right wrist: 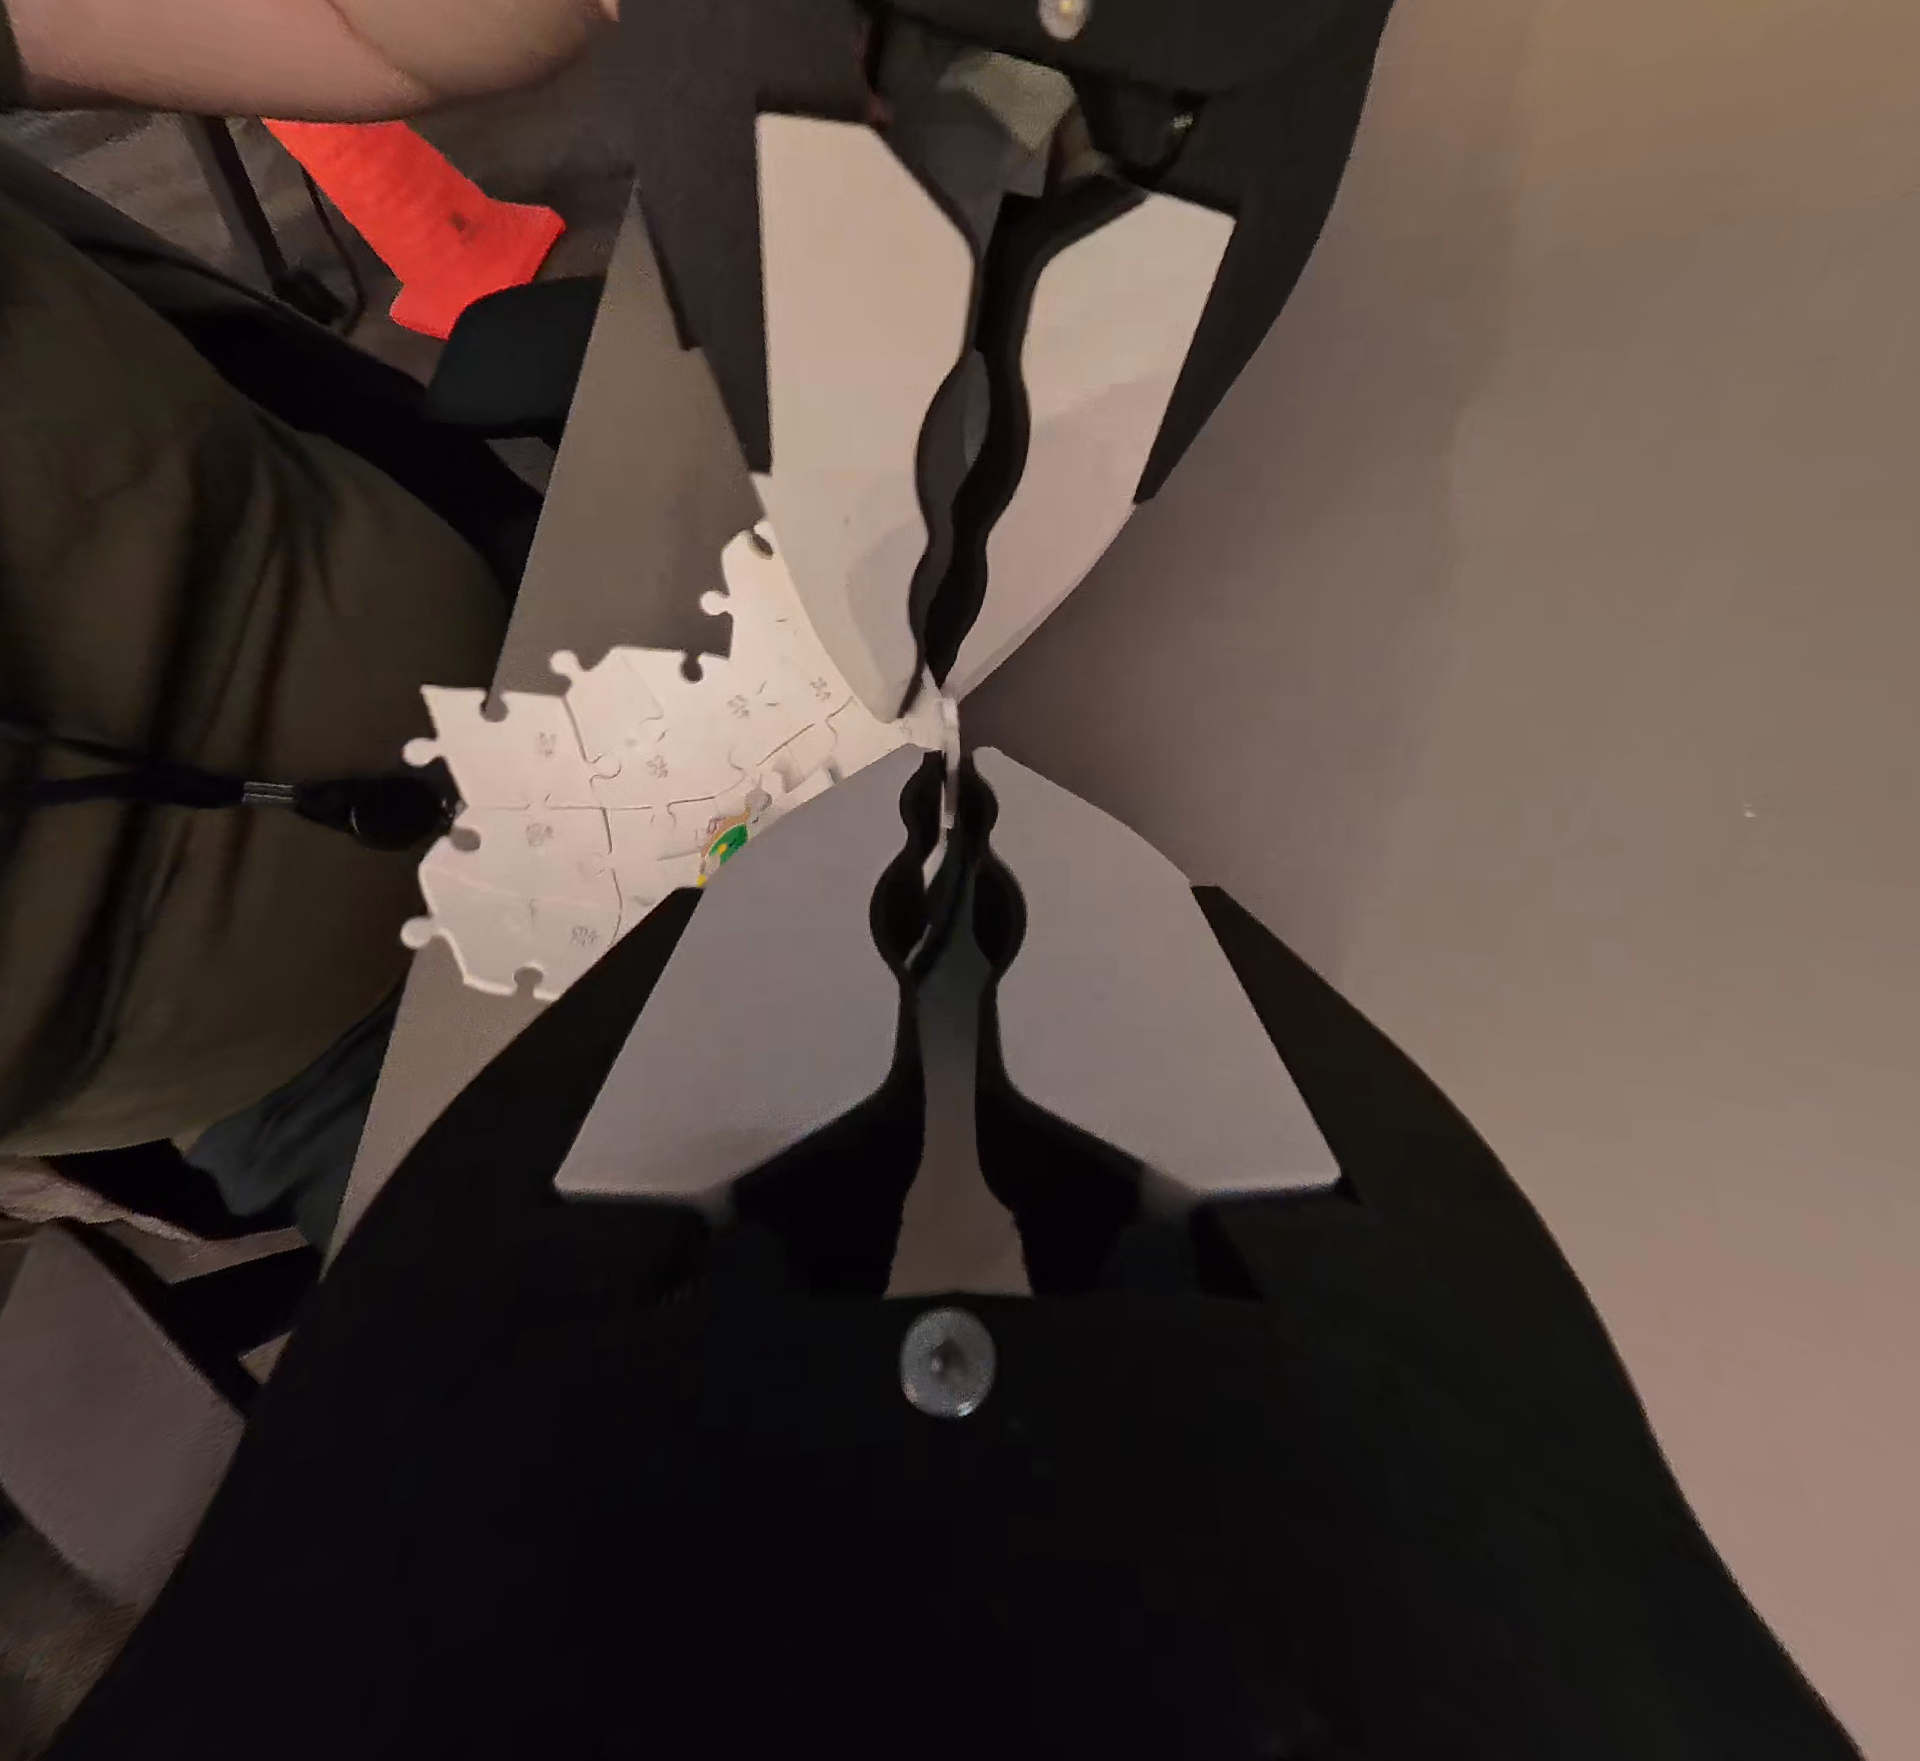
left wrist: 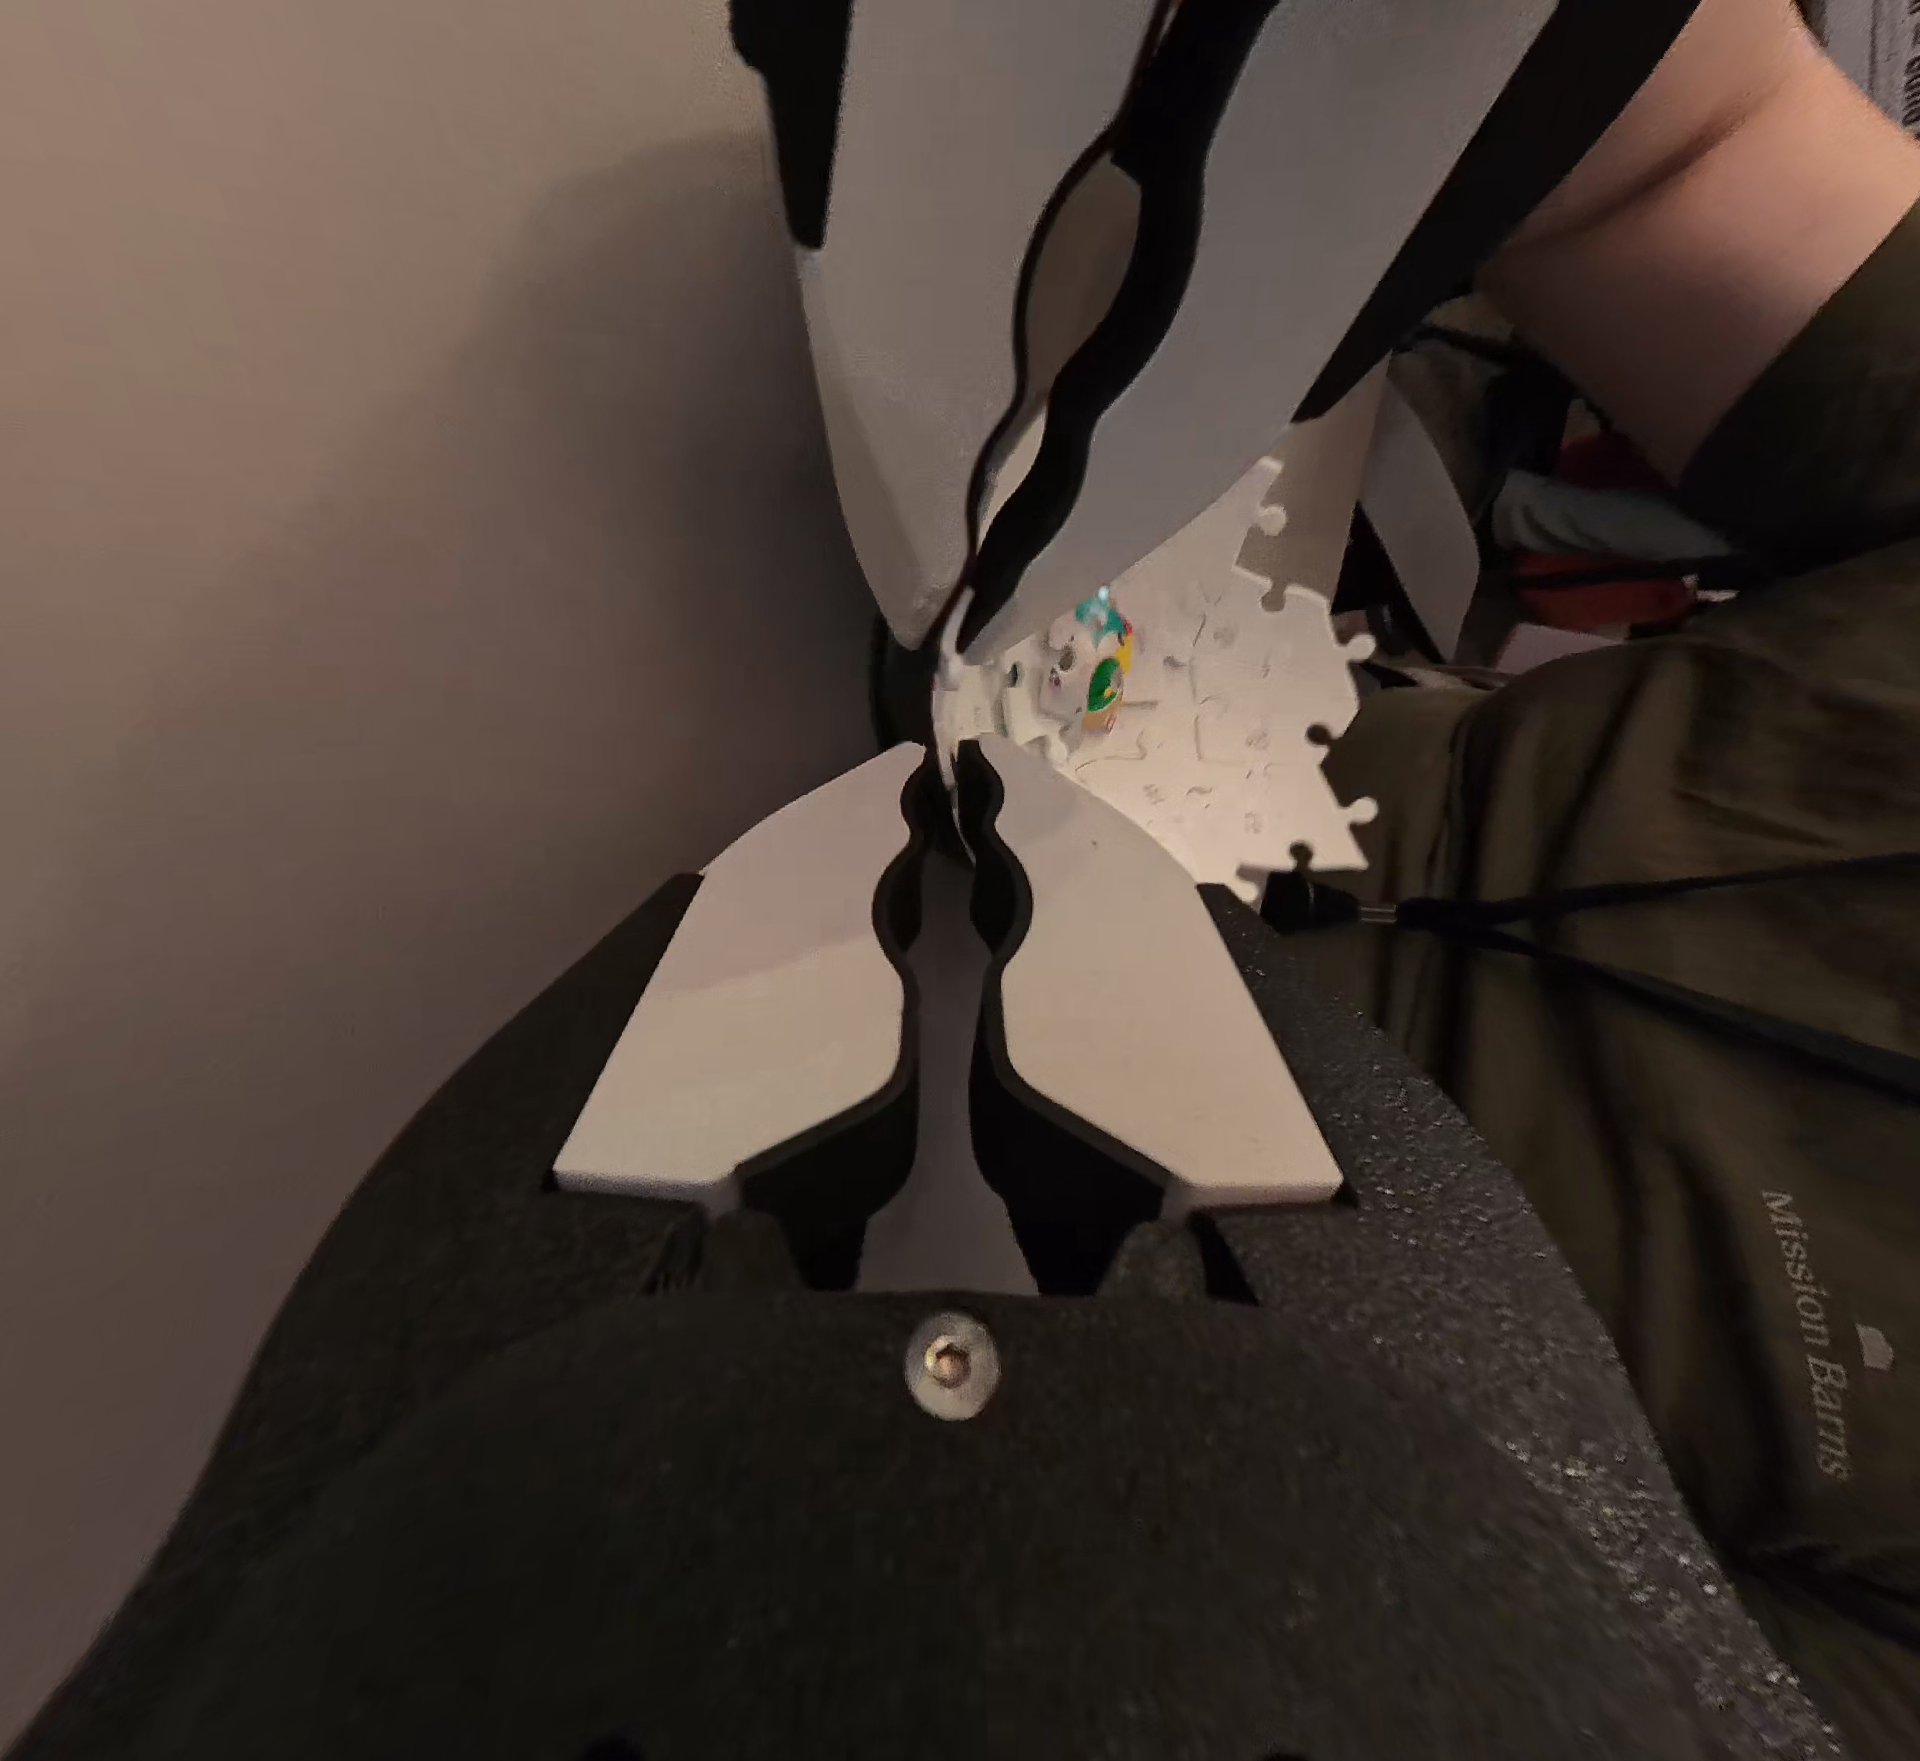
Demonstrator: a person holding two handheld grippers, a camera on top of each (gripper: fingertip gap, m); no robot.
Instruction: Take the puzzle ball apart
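Note:
A curved section of the puzzle ball (left wrist: 1247, 755) hangs between my two grippers, showing its white inner side with jigsaw tabs and a small coloured patch (left wrist: 1099, 685). My left gripper (left wrist: 943, 771) is shut on the section's thin edge. My right gripper (left wrist: 958, 636) comes in from above, tip to tip with the left, and is shut on the same edge. In the right wrist view the section (right wrist: 582, 807) spreads to the left of the right gripper (right wrist: 951, 771), with the left gripper (right wrist: 932, 683) opposite it.
A person in an olive jacket (left wrist: 1610, 1036) with a black drawstring (left wrist: 1558, 922) sits close on that side, with a bare forearm (left wrist: 1704, 184) above. The grey table (right wrist: 1507, 776) lies behind the grippers. An orange object (right wrist: 416, 225) lies beyond the table edge. The grippers are tip to tip, or close to it.

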